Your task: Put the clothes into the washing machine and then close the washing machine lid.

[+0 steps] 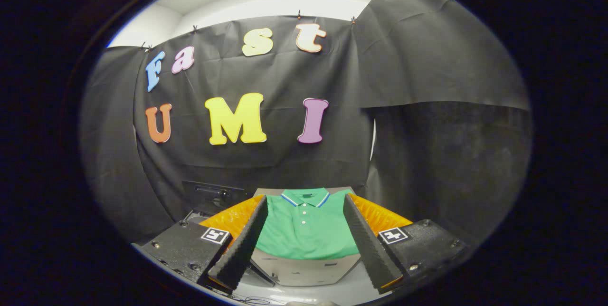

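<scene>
- Gripper view: a pale counter [304, 272] sits ahead and below, against the booth's black cloth wall; a dark boxy thing [213, 196] stands beyond its far left corner, too dim to name, and I cannot tell if it is the washing machine.
- The shirt [306, 230], a green polo with a striped collar and white buttons, lies flat and face-up, collar at the counter's far edge, hem toward the near edge.
- It looks light, soft and limp; I judge it will sag and trail when lifted, so a pinch through bunched cloth near the middle or at the collar would hold best.
- The gripper [304, 230] hovers above the shirt, jaws spread wide with nothing between them.
</scene>
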The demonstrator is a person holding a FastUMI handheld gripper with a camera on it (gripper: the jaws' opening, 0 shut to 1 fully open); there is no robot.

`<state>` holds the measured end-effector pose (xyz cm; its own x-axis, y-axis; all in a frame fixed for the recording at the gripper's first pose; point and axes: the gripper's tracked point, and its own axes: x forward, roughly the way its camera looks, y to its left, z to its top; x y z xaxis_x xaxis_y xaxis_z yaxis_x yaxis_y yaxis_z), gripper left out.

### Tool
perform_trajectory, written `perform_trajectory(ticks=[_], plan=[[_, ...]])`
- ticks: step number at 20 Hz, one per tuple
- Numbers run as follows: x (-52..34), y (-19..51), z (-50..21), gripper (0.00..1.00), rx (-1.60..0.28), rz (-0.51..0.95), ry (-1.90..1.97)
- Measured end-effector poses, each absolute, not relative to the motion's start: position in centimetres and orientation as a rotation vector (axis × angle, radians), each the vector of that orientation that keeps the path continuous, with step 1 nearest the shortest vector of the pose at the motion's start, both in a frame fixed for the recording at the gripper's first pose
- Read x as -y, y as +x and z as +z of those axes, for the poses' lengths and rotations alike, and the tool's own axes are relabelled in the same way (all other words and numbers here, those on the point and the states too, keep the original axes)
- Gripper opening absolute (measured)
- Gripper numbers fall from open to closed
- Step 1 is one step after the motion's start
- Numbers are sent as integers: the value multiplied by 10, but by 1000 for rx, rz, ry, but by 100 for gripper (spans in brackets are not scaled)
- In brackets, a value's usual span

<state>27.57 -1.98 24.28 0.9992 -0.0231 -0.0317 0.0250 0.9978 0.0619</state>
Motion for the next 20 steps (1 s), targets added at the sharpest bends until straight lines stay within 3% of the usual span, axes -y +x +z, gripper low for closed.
perform_trajectory(ticks=[4,10,19,20], plan=[[9,348,236,100,-151,38,91],[21,437,176,100,-352,-35,44],[34,484,80,100,-598,-37,30],[34,487,88,99,-554,-46,36]])
